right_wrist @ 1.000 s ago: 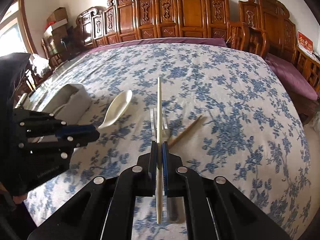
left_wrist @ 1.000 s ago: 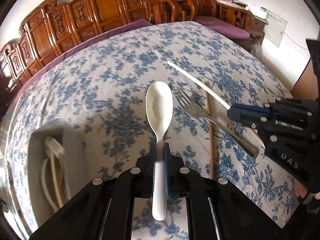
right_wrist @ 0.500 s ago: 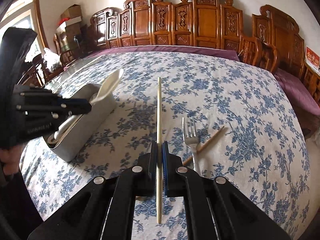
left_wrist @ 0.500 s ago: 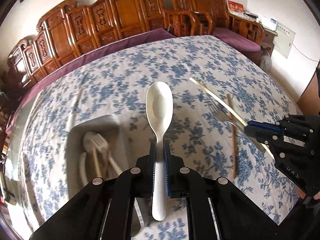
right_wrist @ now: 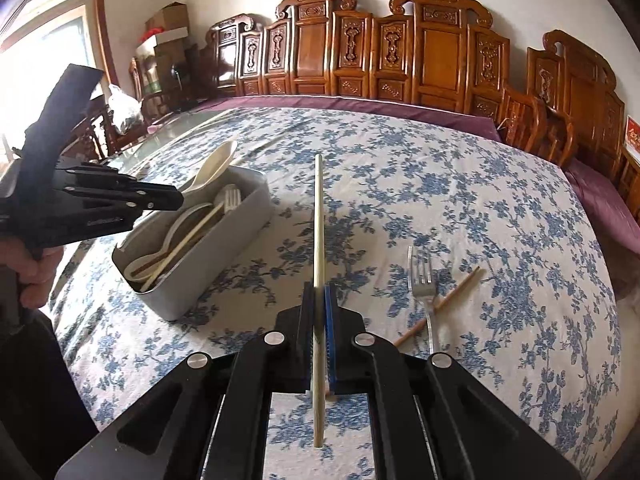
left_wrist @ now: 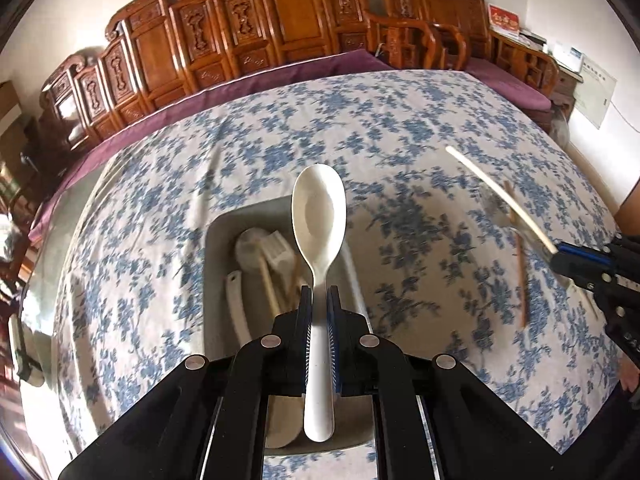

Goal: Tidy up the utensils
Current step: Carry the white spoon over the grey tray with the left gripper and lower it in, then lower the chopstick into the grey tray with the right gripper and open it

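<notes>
My left gripper (left_wrist: 319,294) is shut on the handle of a white spoon (left_wrist: 319,216) and holds it above the grey utensil box (left_wrist: 216,236). The box (right_wrist: 224,248) holds several pale utensils and a fork. The left gripper (right_wrist: 176,200) and its spoon (right_wrist: 212,168) also show in the right wrist view, over the box. My right gripper (right_wrist: 319,292) is shut on a pale chopstick (right_wrist: 319,216), held above the cloth to the right of the box; both show in the left wrist view, gripper (left_wrist: 560,250) and chopstick (left_wrist: 496,192).
A metal fork (right_wrist: 422,280) and a brown wooden chopstick (right_wrist: 444,302) lie crossed on the blue-flowered tablecloth (right_wrist: 480,208) right of my right gripper. Carved wooden chairs (right_wrist: 432,52) line the far side. A glass table edge (left_wrist: 36,280) lies left.
My left gripper has carried the spoon leftward, from over the cloth near the fork to above the box. The right gripper has lifted the chopstick and moved left, away from the fork.
</notes>
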Available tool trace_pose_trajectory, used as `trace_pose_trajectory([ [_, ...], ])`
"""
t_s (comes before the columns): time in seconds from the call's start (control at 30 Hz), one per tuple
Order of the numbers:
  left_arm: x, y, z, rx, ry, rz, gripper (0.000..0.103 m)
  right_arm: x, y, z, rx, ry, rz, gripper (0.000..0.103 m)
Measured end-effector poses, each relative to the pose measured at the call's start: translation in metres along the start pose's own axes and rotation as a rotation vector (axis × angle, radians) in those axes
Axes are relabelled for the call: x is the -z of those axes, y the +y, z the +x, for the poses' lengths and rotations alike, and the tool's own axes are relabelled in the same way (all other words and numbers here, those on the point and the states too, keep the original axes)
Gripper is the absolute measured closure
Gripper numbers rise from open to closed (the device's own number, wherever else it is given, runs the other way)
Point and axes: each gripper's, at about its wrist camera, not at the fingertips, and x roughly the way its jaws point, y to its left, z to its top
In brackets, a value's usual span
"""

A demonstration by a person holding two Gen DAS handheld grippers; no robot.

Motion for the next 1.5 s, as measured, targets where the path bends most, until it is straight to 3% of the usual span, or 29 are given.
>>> trace_pose_trajectory([
  [0.5,0.016,0.033,0.027,-0.004,0.043,-0.066,0.096,-0.001,0.032,0.010,-0.015,0.018,-0.039,0.097],
  [0.73,0.021,0.040,0.030,0.002,0.026,-0.091,0.096,-0.009,0.041,0.017,-0.025,0.028,-0.031,0.097],
  [0.8,0.023,0.045,0.026,0.000,0.012,-0.097,0.094,-0.013,0.047,0.018,-0.037,0.027,-0.024,0.097],
  [0.87,0.026,0.052,0.022,-0.002,-0.002,-0.110,0.082,-0.017,0.054,0.021,-0.051,0.026,-0.020,0.097],
  [1.23,0.033,0.094,-0.004,-0.033,-0.078,-0.178,0.077,-0.049,0.111,0.049,-0.122,0.015,0.001,0.097],
  [1.5,0.034,0.122,-0.012,-0.034,-0.102,-0.226,0.069,-0.059,0.134,0.087,-0.122,0.031,0.057,0.097],
])
